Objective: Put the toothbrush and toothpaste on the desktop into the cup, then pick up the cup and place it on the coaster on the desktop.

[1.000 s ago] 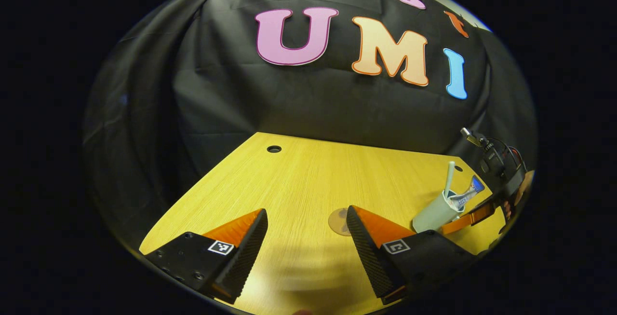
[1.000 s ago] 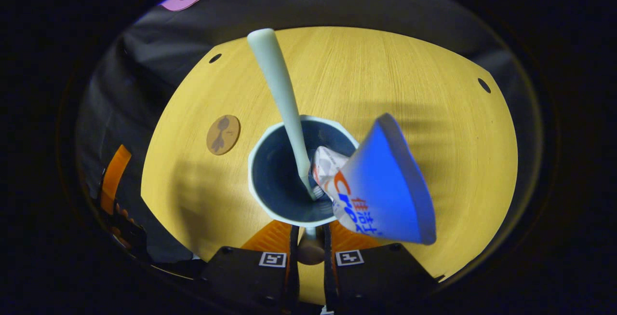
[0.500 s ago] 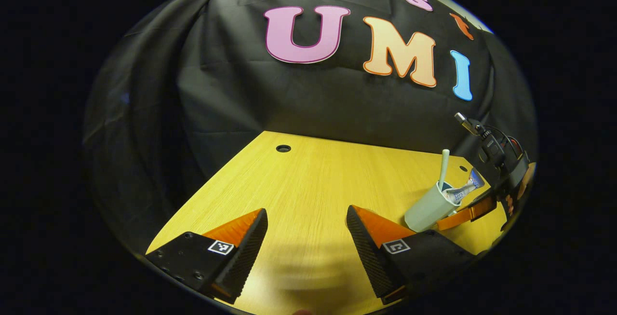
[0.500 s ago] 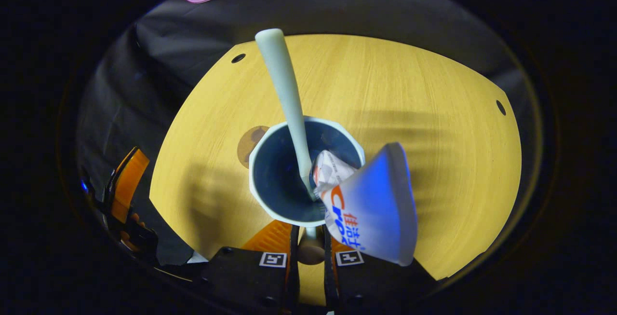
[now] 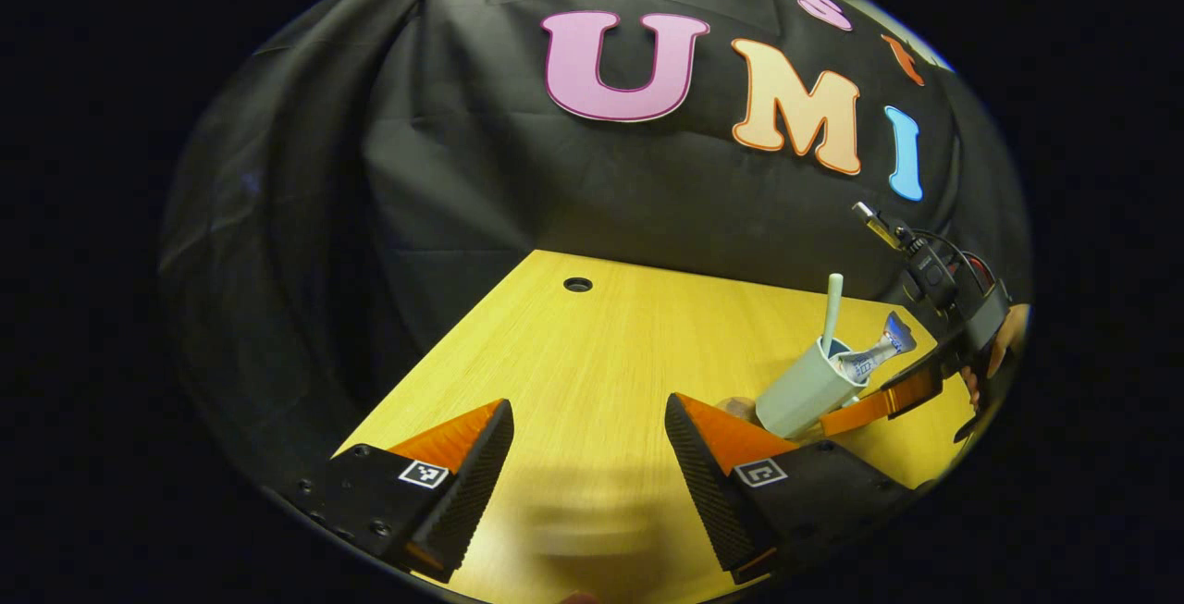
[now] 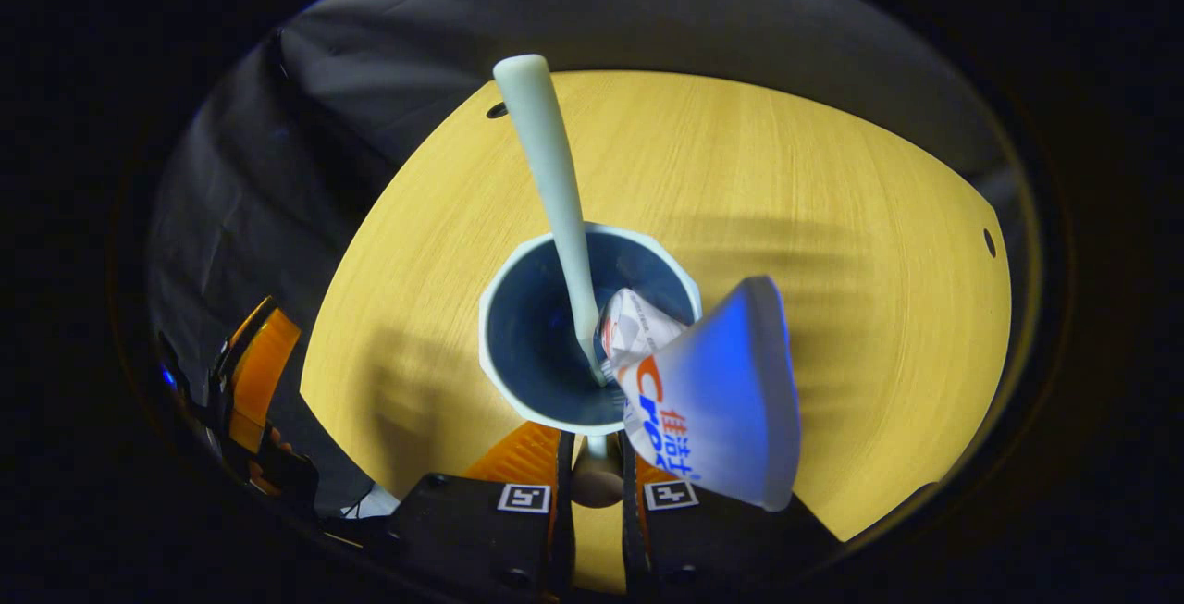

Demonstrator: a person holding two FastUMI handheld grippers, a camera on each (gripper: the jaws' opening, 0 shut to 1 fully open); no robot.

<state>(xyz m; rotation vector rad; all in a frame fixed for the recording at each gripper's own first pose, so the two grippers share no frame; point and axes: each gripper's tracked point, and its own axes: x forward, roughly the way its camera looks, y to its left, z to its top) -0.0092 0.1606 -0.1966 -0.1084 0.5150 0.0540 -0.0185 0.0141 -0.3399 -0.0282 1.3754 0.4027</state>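
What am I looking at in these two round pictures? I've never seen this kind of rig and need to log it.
There is no robot arm here. A person holds a two-finger claw in each hand, and a fisheye camera rides on each claw, looking forward along its fingers.

In the left gripper view, the left claw hangs open over the yellow wooden desk, holding nothing. Off to the side you see the right claw, with a hand holding it, carrying a pale cup.

The right gripper view looks down into that same cup. The right claw is closed on the cup's near rim. Inside stand a pale toothbrush and a toothpaste tube, its wide end sticking out.

A brown patch beside the cup's base in the left gripper view may be the coaster, mostly hidden.
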